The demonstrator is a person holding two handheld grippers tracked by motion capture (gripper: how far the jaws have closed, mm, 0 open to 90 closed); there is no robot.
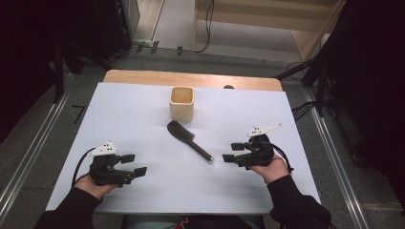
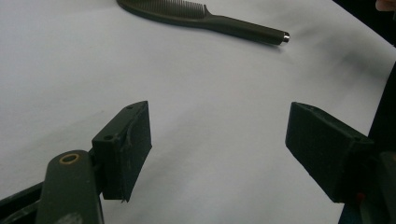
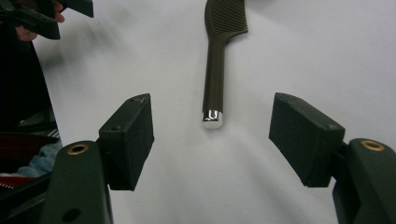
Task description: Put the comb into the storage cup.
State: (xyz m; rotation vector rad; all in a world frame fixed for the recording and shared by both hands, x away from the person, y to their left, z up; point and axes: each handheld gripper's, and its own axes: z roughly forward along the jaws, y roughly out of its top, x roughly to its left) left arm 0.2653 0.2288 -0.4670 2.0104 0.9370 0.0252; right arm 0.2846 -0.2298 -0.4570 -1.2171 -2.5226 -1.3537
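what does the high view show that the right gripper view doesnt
High view alone: the square wooden cup standing behind the comb, the table's wooden far edge, the floor, and both forearms in dark sleeves.

Right gripper view alone: a close look at the comb handle's shiny metal end cap, lying just ahead of the right gripper, between its open jaws and untouched.

Both: the dark comb flat on the white table cover, and the left gripper held in a hand.
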